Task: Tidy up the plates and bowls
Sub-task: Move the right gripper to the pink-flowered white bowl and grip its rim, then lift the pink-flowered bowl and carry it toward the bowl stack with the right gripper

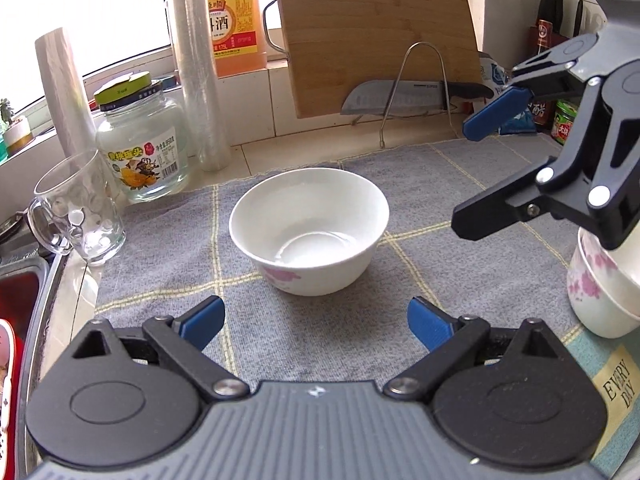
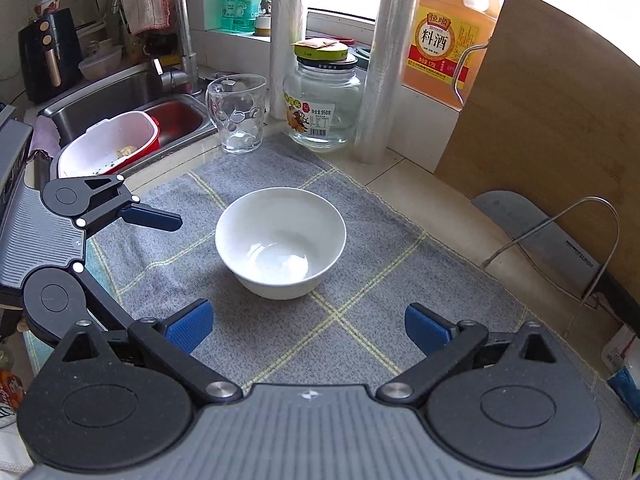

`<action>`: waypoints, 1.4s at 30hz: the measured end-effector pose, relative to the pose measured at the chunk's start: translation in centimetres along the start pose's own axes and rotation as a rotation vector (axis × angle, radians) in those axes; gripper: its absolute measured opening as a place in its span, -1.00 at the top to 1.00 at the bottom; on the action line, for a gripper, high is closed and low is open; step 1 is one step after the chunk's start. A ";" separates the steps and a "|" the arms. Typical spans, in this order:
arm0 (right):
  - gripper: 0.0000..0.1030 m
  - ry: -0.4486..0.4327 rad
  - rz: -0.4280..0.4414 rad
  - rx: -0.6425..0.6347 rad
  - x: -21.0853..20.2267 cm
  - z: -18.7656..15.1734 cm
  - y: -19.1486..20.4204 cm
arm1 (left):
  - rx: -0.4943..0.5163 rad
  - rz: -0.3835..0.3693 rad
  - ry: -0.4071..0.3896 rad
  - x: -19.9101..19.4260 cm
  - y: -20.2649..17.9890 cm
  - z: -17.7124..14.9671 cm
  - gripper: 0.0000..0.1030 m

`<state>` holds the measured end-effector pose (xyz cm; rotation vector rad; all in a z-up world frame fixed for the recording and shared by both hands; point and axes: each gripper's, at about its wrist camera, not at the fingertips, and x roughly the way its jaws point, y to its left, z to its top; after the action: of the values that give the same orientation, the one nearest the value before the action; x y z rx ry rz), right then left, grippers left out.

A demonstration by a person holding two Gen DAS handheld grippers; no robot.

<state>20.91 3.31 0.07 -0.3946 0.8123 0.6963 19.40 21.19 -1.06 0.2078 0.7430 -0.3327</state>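
Note:
A white bowl (image 1: 310, 228) with a pink flower print stands upright and empty on a grey checked cloth (image 1: 168, 276); it also shows in the right wrist view (image 2: 281, 242). My left gripper (image 1: 316, 326) is open and empty, just short of the bowl. My right gripper (image 2: 308, 326) is open and empty, also just short of it, and shows at the right in the left wrist view (image 1: 464, 172). More flowered bowls (image 1: 600, 292), seemingly nested, stand at the right, under the right gripper's body.
A glass mug (image 1: 80, 208), a glass jar (image 1: 142, 148), plastic film rolls (image 1: 198, 64) and an orange bottle (image 1: 234, 20) stand behind the cloth. A cutting board (image 1: 380, 36) and knife (image 1: 400, 96) lean on a wire rack. The sink (image 2: 132, 120) holds a white colander.

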 end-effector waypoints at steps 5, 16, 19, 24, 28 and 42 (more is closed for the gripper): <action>-1.00 0.016 0.031 -0.009 2.4 1.7 -0.1 | 0.009 -0.009 -0.014 1.5 0.1 0.5 -0.89; -0.99 0.055 0.116 -0.012 7.5 3.8 -1.1 | -0.014 -0.007 -0.030 3.7 0.4 1.1 -0.89; -0.95 0.067 0.148 0.001 8.5 4.1 -1.5 | -0.016 -0.008 -0.032 4.0 0.6 1.3 -0.89; -0.77 0.074 0.168 0.017 9.5 4.4 -2.0 | -0.013 -0.014 -0.045 4.1 0.7 1.4 -0.88; -0.69 0.078 0.178 0.026 9.7 4.5 -2.3 | -0.017 -0.020 -0.057 4.1 0.9 1.5 -0.87; -0.46 0.096 0.214 0.061 10.0 4.9 -2.9 | -0.043 -0.048 -0.081 4.0 1.3 1.6 -0.85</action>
<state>30.38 8.13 -4.36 -0.2896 0.9743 0.8542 23.61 21.08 -2.59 0.1351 0.6755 -0.3678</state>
